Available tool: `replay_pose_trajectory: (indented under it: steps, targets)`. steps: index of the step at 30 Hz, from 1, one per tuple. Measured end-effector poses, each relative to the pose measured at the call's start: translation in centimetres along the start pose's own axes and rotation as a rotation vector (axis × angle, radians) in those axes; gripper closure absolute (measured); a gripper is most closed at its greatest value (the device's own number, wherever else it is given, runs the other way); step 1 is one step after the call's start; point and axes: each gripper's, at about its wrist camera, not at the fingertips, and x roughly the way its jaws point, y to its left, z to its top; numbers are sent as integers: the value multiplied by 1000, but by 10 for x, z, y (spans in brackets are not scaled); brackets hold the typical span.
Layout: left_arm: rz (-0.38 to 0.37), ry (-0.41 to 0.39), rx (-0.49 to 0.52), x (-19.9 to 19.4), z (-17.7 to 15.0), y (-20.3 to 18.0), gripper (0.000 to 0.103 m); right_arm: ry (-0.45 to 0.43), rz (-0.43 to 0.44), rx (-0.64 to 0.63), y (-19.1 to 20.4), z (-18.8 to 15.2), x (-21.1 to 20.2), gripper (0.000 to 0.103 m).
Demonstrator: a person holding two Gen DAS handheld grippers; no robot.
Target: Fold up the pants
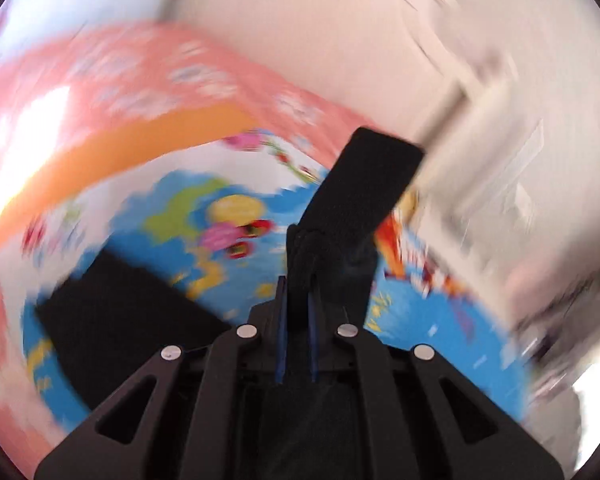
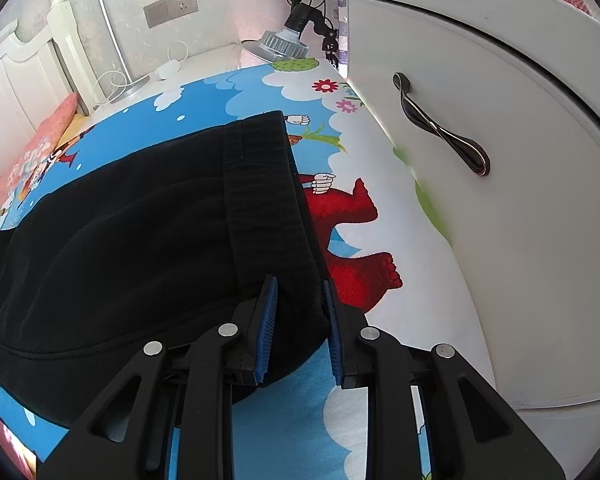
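The black pants lie on the cartoon play mat. The right gripper pins the waistband between nearly closed jaws — an anchor, likely. The left gripper, jaws closed, lifts a leg cuff to carry it over.

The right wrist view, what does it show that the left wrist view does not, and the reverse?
Only the right wrist view shows the wall socket, the lamp, the white cabinet with its handle, and the right tool, whose jaws stand on either side of the waistband.

Only the left wrist view, heavily blurred, shows the left tool shut on a lifted black strip of the pants.

Both show the black pants and the colourful cartoon mat under them.
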Motion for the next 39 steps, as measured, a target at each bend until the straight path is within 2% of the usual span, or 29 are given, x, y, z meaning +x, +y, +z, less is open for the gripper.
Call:
replay_pose_trajectory:
  steps: [2,4,5,6,7,8,9,11,13,17,20,23,25,26,27,29,31,32,34,35,36,38,39]
  targets:
    - [-11,4,-161,-21,-11,73,95,1,1,0,0,0,0,81]
    - [7,73,-256,-19,-35,132,93,7,4,-2,0,1,1,81]
    - [-22,113,-307,-14,-46,154,89,14,8,-4,1,3,1,82]
    - [-42,118,-337,-15,-52,165,85,32,27,7,-2,6,2,82]
    - [-70,103,-356,-18,-58,176,82,38,37,16,-4,7,2,83]
    - [-106,71,-368,-23,-62,183,75,44,48,25,-5,8,2,83]
    - [-135,53,-379,-25,-63,186,67,49,57,30,-7,9,3,84]
    - [-206,43,-407,-23,-64,190,63,57,67,34,-8,11,4,84]
    - [-203,68,-407,-14,-60,189,62,64,69,32,-8,13,4,86]
    - [-207,143,-477,13,-59,196,64,53,62,8,-6,19,-3,90]
    - [-170,163,-455,26,-50,196,94,42,58,-7,-6,23,-11,94]
    - [-140,91,-357,5,-32,173,95,-4,31,-25,-9,26,-30,100]
    - [-134,78,-369,0,-31,172,95,-41,-114,-41,-16,27,-33,103]
    - [-120,88,-379,4,-33,174,95,-25,-125,-23,-24,28,-28,103]
    - [-87,124,-390,14,-37,179,95,9,-82,1,-31,27,-23,103]
    - [-65,181,-421,28,-46,188,90,-23,-114,-34,-27,22,-31,103]
    - [-81,121,-429,12,-52,184,67,-36,-100,-67,-17,17,-41,95]
    - [-79,85,-424,1,-55,179,52,-45,-103,-65,-11,15,-46,87]
    - [-72,71,-373,-13,-65,162,51,-73,-68,-66,4,10,-60,60]
    - [-83,83,-339,-18,-72,151,51,-88,-12,-64,16,4,-67,24]
    - [-106,94,-305,-24,-84,134,51,-100,76,-65,30,-4,-74,11]
    - [-166,144,-255,-27,-106,106,54,-48,260,-79,62,-23,-78,11]
    - [-208,198,-228,-25,-124,86,55,-4,356,-66,77,-35,-74,12]
